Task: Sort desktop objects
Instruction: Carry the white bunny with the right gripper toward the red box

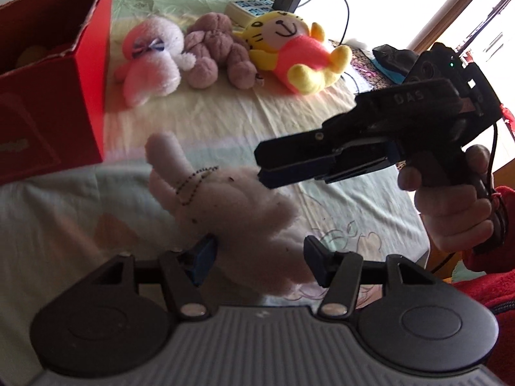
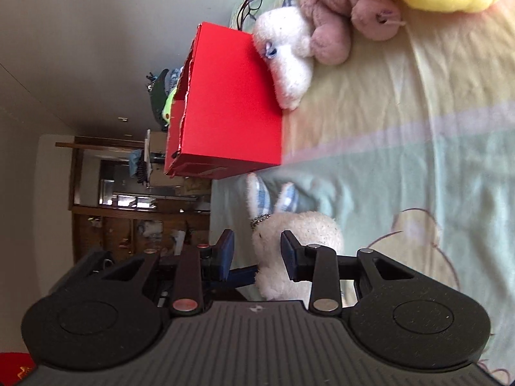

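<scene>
Daylight floods in from the blown-out window (image 1: pixel 457 9) at my left view's upper right, glaring off the bed sheet (image 1: pixel 225 122). The near white plush (image 1: pixel 231 206) is soft, fisheye corners go dark, and my right view's room background stays dim.

Left wrist view: steeply down onto the bed (image 1: pixel 225 122), close over a white bunny (image 1: pixel 238 206), toward the red box (image 1: pixel 54 96). Right wrist view: rolled sideways, nearly level, close behind the same bunny (image 2: pixel 296 244). Shared: bunny, box (image 2: pixel 231 103), row of plush toys (image 1: pixel 206 51).
</scene>
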Action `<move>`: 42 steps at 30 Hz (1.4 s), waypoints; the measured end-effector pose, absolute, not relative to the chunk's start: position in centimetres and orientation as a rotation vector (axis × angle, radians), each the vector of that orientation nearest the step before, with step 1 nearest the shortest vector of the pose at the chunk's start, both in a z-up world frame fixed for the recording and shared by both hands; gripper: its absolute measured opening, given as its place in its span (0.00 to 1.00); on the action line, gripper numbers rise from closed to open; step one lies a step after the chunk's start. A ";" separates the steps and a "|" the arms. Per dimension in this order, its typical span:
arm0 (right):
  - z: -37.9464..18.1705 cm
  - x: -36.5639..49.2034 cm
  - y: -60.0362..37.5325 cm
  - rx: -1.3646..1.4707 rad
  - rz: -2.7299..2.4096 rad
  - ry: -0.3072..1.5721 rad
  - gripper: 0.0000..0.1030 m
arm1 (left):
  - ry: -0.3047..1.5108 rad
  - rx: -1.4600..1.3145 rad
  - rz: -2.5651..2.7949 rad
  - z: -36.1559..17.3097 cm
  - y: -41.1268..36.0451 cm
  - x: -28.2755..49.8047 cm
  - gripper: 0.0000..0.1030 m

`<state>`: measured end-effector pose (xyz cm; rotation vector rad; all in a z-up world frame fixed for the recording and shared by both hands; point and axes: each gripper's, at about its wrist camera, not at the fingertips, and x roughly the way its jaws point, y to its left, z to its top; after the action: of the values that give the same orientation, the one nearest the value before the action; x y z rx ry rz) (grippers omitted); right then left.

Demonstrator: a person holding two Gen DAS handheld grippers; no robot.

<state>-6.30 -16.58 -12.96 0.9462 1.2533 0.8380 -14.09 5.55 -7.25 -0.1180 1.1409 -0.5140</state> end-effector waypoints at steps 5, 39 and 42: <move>-13.2 -6.2 -11.9 0.967 0.935 1.309 0.30 | 1.150 -0.191 -0.449 -7.5 8.7 -14.8 0.72; -4.6 -12.3 -12.3 0.705 0.642 1.039 0.46 | 1.014 0.031 -0.854 -4.5 10.7 -11.6 0.72; -1.7 -11.6 -11.1 0.678 0.696 0.951 0.43 | 0.878 0.048 -0.809 -1.4 11.9 -10.7 0.71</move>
<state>-11.56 -11.08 -1.68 0.6779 0.9507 0.6963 -10.73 11.90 -1.38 0.0481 0.8782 -0.8091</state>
